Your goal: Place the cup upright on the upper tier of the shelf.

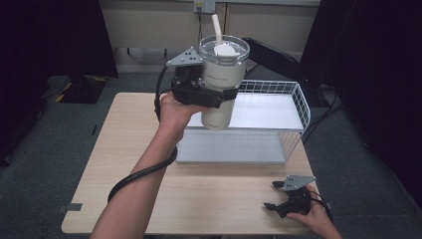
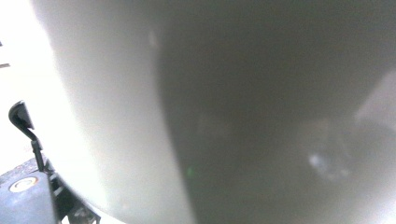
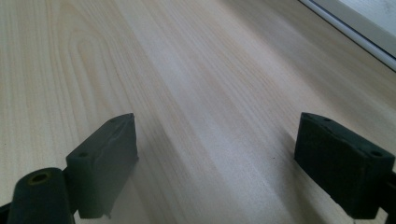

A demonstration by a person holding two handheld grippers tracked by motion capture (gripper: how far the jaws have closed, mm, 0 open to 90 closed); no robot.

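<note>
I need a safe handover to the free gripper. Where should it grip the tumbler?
Probably the tapered lower body of the tumbler, below where the left gripper clamps its middle. The right gripper, open at the table's near edge, should come from the near right side, since the straw and lid block the top.

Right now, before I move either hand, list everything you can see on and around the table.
Tumbler: one, cream, clear lid and straw, held upright in the air above the rack.
Wire rack: one, white, two shelves, on the far right part of the table.
Table: one, light wood.
Left gripper: black, shut on the tumbler's body, raised over the table's far side.
Right gripper: black, jaws open, holding nothing, low over the table's near right corner.
Forearms and hands: two, coming in from the near edge.
</note>
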